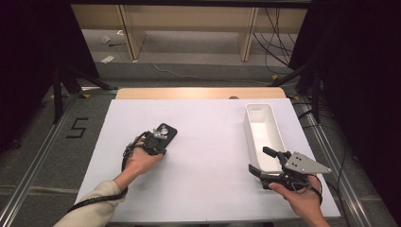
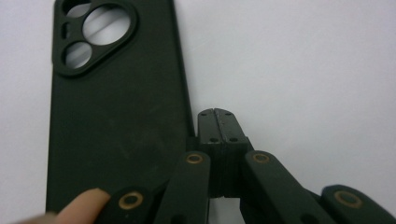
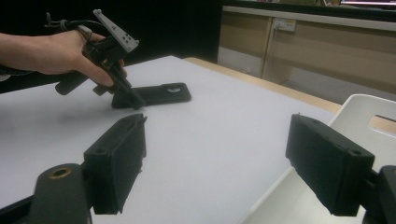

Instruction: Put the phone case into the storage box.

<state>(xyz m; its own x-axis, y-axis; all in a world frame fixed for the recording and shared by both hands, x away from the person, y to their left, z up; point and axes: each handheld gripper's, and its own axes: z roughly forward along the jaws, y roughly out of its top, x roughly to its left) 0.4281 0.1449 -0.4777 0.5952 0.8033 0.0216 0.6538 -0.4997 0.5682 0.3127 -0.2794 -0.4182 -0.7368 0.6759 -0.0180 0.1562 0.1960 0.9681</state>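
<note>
High view: one black phone case (image 1: 166, 133) lies flat on the white table (image 1: 208, 156), left of centre, and one long white plastic bin (image 1: 263, 135) stands at the right. The left gripper (image 1: 152, 142) touches the case's near end.

Left gripper view: matte, rubbery case (image 2: 116, 116), three round lens cutouts; jaws clenched together, empty, at the case's edge.

Right gripper view: the right gripper (image 3: 233, 163) has its jaws spread, empty, over the bin's (image 3: 364, 112) rim.
</note>
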